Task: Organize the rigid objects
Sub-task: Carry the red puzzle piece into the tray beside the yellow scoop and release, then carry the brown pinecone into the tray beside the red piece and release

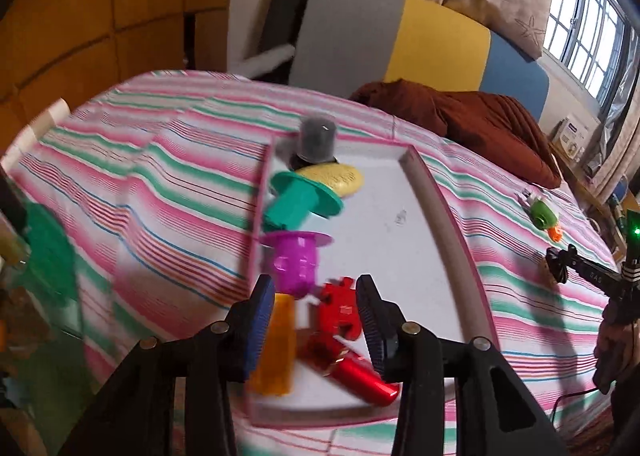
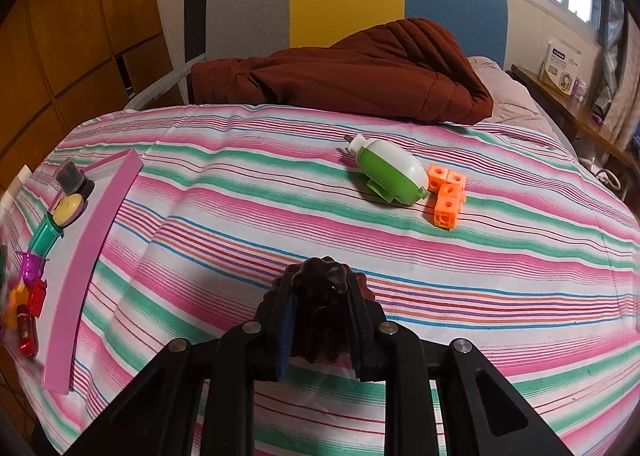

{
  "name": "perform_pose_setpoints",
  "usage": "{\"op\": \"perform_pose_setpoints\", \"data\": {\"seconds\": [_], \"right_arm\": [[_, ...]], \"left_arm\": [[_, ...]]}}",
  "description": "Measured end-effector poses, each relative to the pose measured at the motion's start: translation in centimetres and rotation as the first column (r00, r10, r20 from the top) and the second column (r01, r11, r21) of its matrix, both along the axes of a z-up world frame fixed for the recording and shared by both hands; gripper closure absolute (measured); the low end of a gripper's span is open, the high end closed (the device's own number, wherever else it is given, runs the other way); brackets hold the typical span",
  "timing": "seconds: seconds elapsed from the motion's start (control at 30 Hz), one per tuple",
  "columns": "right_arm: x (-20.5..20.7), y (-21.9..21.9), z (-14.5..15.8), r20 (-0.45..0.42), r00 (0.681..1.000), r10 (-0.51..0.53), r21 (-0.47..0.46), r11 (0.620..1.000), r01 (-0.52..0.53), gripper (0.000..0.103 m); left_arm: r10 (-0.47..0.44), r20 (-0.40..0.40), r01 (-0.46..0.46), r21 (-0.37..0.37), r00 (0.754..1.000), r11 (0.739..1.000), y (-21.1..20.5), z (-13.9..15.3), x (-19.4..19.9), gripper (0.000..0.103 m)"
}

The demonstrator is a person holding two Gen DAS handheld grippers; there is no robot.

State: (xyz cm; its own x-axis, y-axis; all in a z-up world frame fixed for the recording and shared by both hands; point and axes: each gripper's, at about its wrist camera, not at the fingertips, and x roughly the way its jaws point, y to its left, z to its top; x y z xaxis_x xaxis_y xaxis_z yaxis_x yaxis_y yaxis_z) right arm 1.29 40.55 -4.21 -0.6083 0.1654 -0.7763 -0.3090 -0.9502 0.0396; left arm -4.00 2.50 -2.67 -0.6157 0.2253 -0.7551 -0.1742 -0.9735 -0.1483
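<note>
You are gripping the brown ridged piece (image 2: 320,308) in the right claw (image 2: 320,296) for transfer to the pink tray (image 2: 100,207); the left claw (image 1: 316,300) is hovering wide there.

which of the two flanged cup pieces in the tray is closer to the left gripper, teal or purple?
The purple cup. It sits just beyond the open left gripper, while the teal cup lies farther up the tray, next to the yellow oval piece.

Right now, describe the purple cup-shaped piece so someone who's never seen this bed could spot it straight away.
Find the pink-rimmed tray lying on the striped bedsheet. Along its left edge runs a row of small toys; the purple flanged cup sits between the teal flanged cup and the red puzzle piece. It alone is see-through purple.
</note>
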Motion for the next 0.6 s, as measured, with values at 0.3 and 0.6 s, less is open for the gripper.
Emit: {"op": "perform_pose_setpoints", "data": {"seconds": [0.3, 0.6], "right_arm": [[0.4, -4.0, 2.8, -0.045, 0.993, 0.106, -0.005, 0.994, -0.106, 0.091], [-0.1, -11.7, 7.0, -0.157, 0.943, 0.295, -0.106, 0.944, -0.313, 0.091]], "left_arm": [[0.065, 0.015, -0.066, 0.009, 0.998, 0.998, -3.3, -0.4, 0.5, 0.061], [0.068, 0.006, -0.068, 0.018, 0.998, 0.998, -3.7, -0.3, 1.0, 0.061]]}}
